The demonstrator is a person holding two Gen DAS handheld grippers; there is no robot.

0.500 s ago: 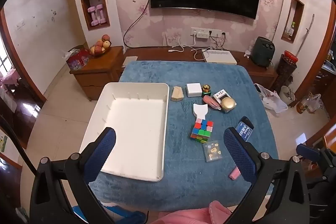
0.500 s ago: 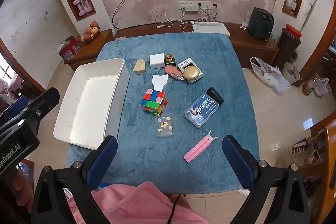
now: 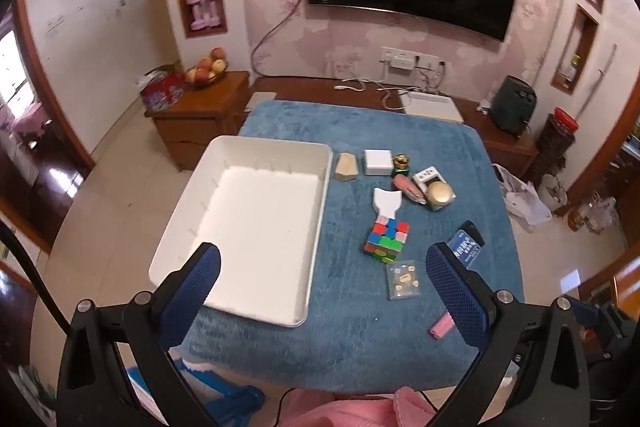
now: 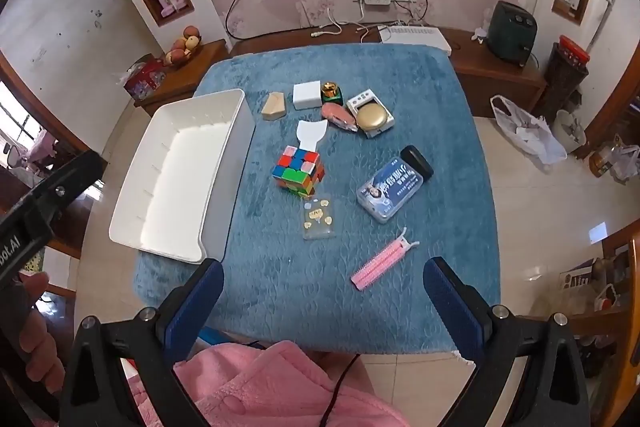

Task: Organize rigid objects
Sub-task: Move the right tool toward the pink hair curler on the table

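An empty white tray (image 3: 224, 187) (image 4: 224, 163) lies on the left of the blue-covered table (image 4: 400, 87). To its right lie a colour cube (image 3: 386, 235) (image 4: 298, 171), a white scraper (image 4: 310, 133), a wooden block (image 4: 273, 105), a white box (image 4: 307, 95), a gold round case (image 4: 370, 117), a blue tin (image 4: 390, 189), a clear card case (image 4: 318, 217) and a pink comb (image 4: 380, 261). My left gripper (image 3: 322, 287) is open above the tray's near corner. My right gripper (image 4: 324, 301) is open above the table's near edge, close to the comb.
A wooden side cabinet with a fruit bowl (image 3: 204, 71) stands at the far left. A low wooden TV bench (image 3: 440, 107) with cables runs behind the table. Bags and bins (image 4: 528, 127) stand on the floor to the right. Pink clothing (image 4: 260, 387) shows at the bottom.
Both grippers have shifted only slightly; the objects lie where they were. Both grippers stay open.
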